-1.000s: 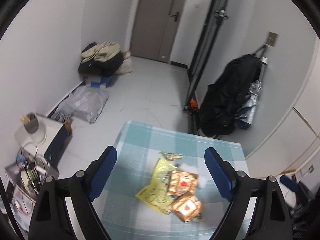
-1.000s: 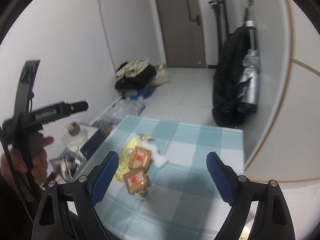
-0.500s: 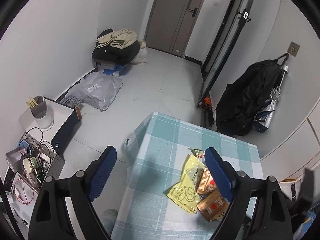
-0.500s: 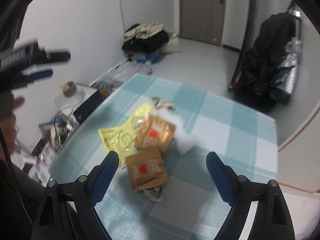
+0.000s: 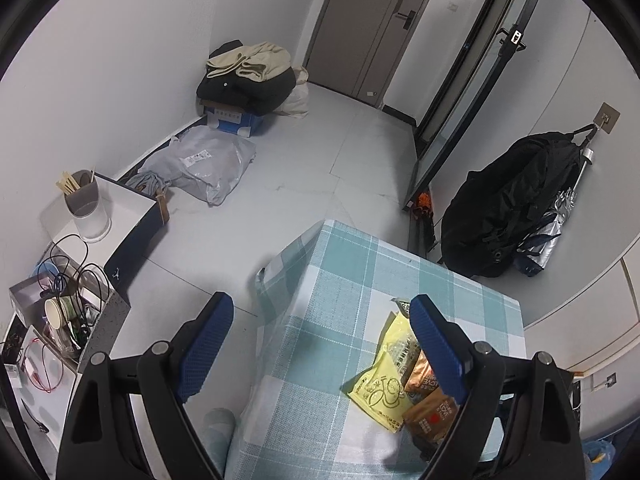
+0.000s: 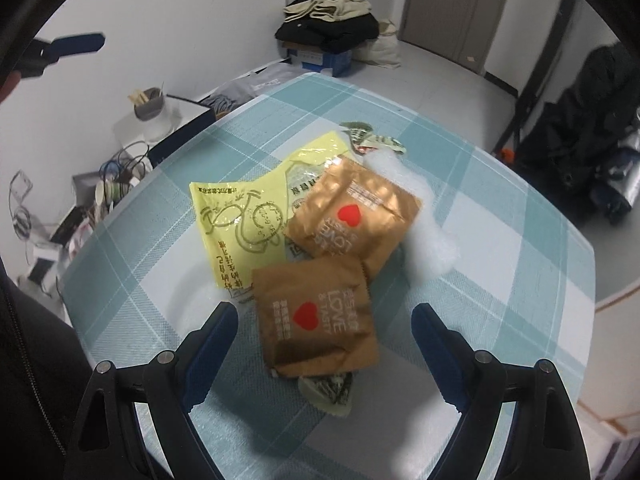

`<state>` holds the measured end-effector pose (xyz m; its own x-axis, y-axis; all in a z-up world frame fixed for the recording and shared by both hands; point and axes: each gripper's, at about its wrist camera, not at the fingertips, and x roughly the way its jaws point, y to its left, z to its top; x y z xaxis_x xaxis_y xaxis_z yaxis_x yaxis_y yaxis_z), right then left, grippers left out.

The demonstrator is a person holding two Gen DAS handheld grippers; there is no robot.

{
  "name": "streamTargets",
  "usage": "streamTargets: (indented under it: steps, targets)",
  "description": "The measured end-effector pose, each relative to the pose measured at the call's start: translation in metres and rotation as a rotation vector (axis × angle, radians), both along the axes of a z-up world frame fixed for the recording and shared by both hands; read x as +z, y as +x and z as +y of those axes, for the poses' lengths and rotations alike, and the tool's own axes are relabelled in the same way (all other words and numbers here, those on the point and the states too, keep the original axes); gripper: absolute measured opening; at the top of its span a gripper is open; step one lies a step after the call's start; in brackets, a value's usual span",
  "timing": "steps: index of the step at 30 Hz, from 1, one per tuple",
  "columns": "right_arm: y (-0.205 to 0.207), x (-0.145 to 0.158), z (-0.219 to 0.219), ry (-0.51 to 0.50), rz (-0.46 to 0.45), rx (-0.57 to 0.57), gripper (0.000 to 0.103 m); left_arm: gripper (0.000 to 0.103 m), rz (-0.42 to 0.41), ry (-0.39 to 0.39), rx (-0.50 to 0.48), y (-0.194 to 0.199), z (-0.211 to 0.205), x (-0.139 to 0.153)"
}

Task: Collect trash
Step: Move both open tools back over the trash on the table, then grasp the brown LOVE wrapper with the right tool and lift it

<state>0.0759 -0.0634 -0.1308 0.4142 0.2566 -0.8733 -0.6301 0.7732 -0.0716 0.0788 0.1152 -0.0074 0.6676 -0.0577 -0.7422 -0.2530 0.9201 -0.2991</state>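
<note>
The right gripper [image 6: 324,322] stands wide and empty, pointing steeply down at the trash pile. The nearer brown packet [image 6: 316,316] lies directly between its jaws, untouched. To take it cleanly, lower until both pads flank the packet's side edges, then close; a flat foil sachet tends to slide, so pinching a raised, crinkled edge is likely safer than pressing it flat.

Just beyond it lie a second brown packet [image 6: 352,216], glossy with a red heart, a thin yellow wrapper [image 6: 244,216] to the left, and a white fluffy wad [image 6: 428,240] to the right. All rest on the bench [image 6: 500,240], which has a woven teal-checked cloth.

The left gripper [image 5: 320,344] is also wide and empty, offset from the pile over the bench edge.
</note>
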Motion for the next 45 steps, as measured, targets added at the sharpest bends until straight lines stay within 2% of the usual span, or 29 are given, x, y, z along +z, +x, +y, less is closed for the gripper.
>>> streamTargets:
  steps: [2,8,12,15,21,27,30,33,35,42,45]
  targets:
    - [-0.001,-0.004,0.003,0.0,0.022,0.029,0.088,0.087,0.011,0.0,0.004,0.002,0.0,-0.002]
    - [-0.008,-0.015,0.008,-0.056,0.004,0.056,0.088,0.087,0.055,-0.009,0.016,0.006,0.008,-0.011]
    - [-0.006,-0.014,0.007,-0.041,-0.01,0.028,0.087,0.087,0.074,-0.011,0.033,0.007,0.011,-0.015]
    - [-0.005,-0.016,0.006,-0.008,0.007,0.009,0.083,0.087,0.082,0.007,0.035,0.007,0.009,-0.016]
    - [-0.003,-0.013,0.001,0.03,0.021,0.017,0.063,0.087,0.102,0.037,0.038,0.007,0.013,-0.019]
    - [-0.006,-0.011,-0.002,0.028,0.01,0.003,0.057,0.087,0.082,-0.003,0.042,0.01,0.01,-0.013]
    - [-0.008,-0.004,-0.009,0.06,0.001,-0.006,0.043,0.087,0.076,0.009,0.027,0.012,0.002,-0.011]
    - [-0.007,0.001,-0.016,0.102,0.019,-0.016,0.041,0.087,0.073,-0.004,0.013,0.016,-0.005,-0.01]
    - [-0.006,0.0,-0.02,0.113,0.039,-0.022,0.033,0.087,0.075,-0.009,0.002,0.017,-0.008,-0.01]
    - [-0.004,0.003,-0.04,0.193,0.093,-0.053,0.021,0.087,0.077,-0.003,-0.012,0.017,-0.014,-0.01]
    - [-0.001,0.002,-0.048,0.246,0.14,-0.067,0.009,0.087,0.083,-0.015,-0.007,0.018,-0.013,-0.013]
